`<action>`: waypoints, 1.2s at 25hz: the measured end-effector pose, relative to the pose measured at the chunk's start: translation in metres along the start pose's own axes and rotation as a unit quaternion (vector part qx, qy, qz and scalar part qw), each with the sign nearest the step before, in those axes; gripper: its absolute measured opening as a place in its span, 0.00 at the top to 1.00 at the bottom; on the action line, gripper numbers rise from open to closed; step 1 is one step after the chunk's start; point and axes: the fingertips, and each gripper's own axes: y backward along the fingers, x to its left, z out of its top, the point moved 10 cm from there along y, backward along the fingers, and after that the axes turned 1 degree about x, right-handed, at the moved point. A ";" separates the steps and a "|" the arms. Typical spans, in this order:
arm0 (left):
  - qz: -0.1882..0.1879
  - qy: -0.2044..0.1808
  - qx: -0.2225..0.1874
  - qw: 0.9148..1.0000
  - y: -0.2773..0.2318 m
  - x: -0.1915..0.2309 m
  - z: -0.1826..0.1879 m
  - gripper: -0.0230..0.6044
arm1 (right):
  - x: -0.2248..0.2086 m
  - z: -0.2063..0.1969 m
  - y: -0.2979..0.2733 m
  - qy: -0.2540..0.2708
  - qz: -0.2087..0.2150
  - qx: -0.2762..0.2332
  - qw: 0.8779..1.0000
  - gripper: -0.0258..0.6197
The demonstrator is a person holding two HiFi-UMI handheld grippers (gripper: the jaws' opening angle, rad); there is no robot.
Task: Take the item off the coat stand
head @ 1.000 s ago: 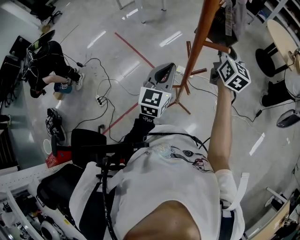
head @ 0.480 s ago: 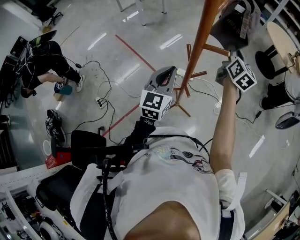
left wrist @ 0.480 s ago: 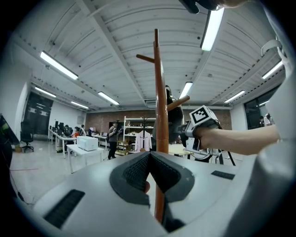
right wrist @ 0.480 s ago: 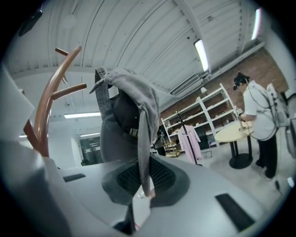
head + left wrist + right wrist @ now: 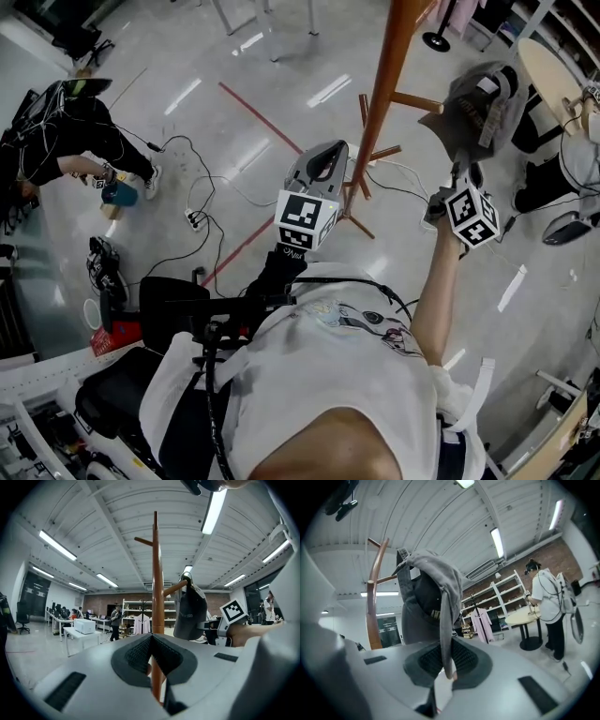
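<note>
A tall brown wooden coat stand [image 5: 384,84] rises in front of me, and its pole [image 5: 157,597] also shows in the left gripper view. A grey cap [image 5: 478,98] hangs out beside the tip of one side peg [image 5: 417,101]; whether it still touches the peg I cannot tell. My right gripper [image 5: 459,171] is raised under the cap and shut on its brim [image 5: 446,634], with the crown [image 5: 424,597] above the jaws. My left gripper [image 5: 323,155] is held lower, near the pole, shut with nothing in it.
The stand's splayed feet [image 5: 361,211] rest on a glossy floor with red tape lines [image 5: 267,98], loose cables and a power strip [image 5: 195,197]. A person [image 5: 75,131] sits at the far left. A round table [image 5: 562,75] stands at right. Another person [image 5: 546,602] stands beside it.
My right gripper has come down and to the right with the cap, carrying it away from the pole toward the peg's tip. The left gripper has barely moved.
</note>
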 end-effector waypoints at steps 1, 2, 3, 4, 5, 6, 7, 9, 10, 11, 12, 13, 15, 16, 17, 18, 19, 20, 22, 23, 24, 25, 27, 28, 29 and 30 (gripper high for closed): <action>-0.004 -0.001 -0.001 1.000 -0.003 -0.002 0.001 0.96 | -0.001 0.000 0.010 0.005 -0.001 -0.003 1.000 0.92; -0.008 -0.002 -0.002 1.000 -0.005 -0.004 0.002 0.96 | -0.002 0.001 0.019 0.010 -0.003 -0.005 1.000 0.92; -0.010 -0.002 -0.004 1.000 -0.007 -0.007 0.004 0.96 | -0.003 0.003 0.027 0.014 -0.004 -0.009 1.000 0.92; -0.012 -0.002 -0.005 1.000 -0.008 -0.009 0.005 0.96 | -0.002 0.004 0.036 0.017 -0.005 -0.013 1.000 0.92; -0.014 -0.002 -0.007 1.000 -0.007 -0.010 0.006 0.96 | 0.001 0.005 0.045 0.019 -0.006 -0.017 1.000 0.92; -0.016 -0.001 -0.008 1.000 -0.005 -0.011 0.006 0.96 | 0.004 0.006 0.054 0.020 -0.007 -0.022 1.000 0.92; -0.019 -0.001 -0.009 1.000 -0.001 -0.012 0.006 0.96 | 0.009 0.005 0.064 0.022 -0.009 -0.027 0.999 0.92; -0.026 -0.002 -0.015 1.000 0.002 -0.012 0.007 0.96 | 0.018 0.005 0.080 0.026 -0.012 -0.038 0.999 0.92; -0.030 -0.004 -0.020 0.999 0.001 -0.011 0.009 0.96 | 0.023 0.006 0.086 0.029 -0.013 -0.045 0.998 0.92; -0.033 -0.006 -0.024 0.999 -0.001 -0.011 0.011 0.96 | 0.026 0.007 0.090 0.030 -0.013 -0.051 0.998 0.92; -0.035 -0.006 -0.025 0.999 -0.001 -0.011 0.012 0.96 | 0.030 0.008 0.095 0.032 -0.010 -0.054 0.998 0.92; -0.035 -0.005 -0.024 0.999 -0.001 -0.013 0.013 0.96 | 0.033 0.009 0.099 0.033 -0.003 -0.054 0.998 0.92; -0.036 -0.003 -0.020 0.999 0.001 -0.016 0.014 0.96 | 0.037 0.009 0.106 0.036 0.016 -0.053 0.998 0.92; -0.037 -0.002 -0.019 0.999 0.000 -0.017 0.014 0.96 | 0.039 0.009 0.107 0.039 0.022 -0.054 0.998 0.92; -0.039 -0.002 -0.018 0.999 -0.002 -0.018 0.014 0.96 | 0.040 0.009 0.108 0.042 0.025 -0.054 0.997 0.92; -0.041 -0.002 -0.018 0.999 -0.004 -0.018 0.014 0.96 | 0.041 0.010 0.108 0.045 0.025 -0.055 0.997 0.92; -0.043 -0.002 -0.019 0.999 -0.005 -0.019 0.014 0.96 | 0.041 0.010 0.108 0.047 0.024 -0.055 0.997 0.92; -0.045 -0.002 -0.020 0.999 -0.007 -0.019 0.014 0.96 | 0.042 0.010 0.108 0.048 0.023 -0.055 0.997 0.92; -0.048 -0.002 -0.021 0.999 -0.009 -0.021 0.014 0.96 | 0.041 0.011 0.109 0.049 0.021 -0.057 0.997 0.92; -0.049 -0.002 -0.022 0.999 -0.010 -0.021 0.014 0.96 | 0.040 0.011 0.109 0.050 0.019 -0.057 0.997 0.92; -0.051 -0.001 -0.022 0.998 -0.011 -0.022 0.013 0.96 | 0.040 0.011 0.108 0.051 0.018 -0.058 0.997 0.92; -0.052 -0.001 -0.023 0.998 -0.012 -0.023 0.013 0.96 | 0.039 0.011 0.108 0.052 0.018 -0.058 0.997 0.92; -0.053 0.000 -0.023 0.998 -0.014 -0.024 0.013 0.96 | 0.040 0.012 0.107 0.053 0.017 -0.056 0.997 0.92; -0.054 0.000 -0.023 0.998 -0.014 -0.024 0.014 0.96 | 0.040 0.012 0.107 0.054 0.017 -0.055 0.997 0.92; -0.055 0.000 -0.023 0.998 -0.015 -0.024 0.014 0.96 | 0.041 0.012 0.106 0.055 0.016 -0.054 0.997 0.92; -0.056 0.000 -0.023 0.998 -0.015 -0.024 0.015 0.96 | 0.041 0.011 0.107 0.055 0.015 -0.054 0.997 0.92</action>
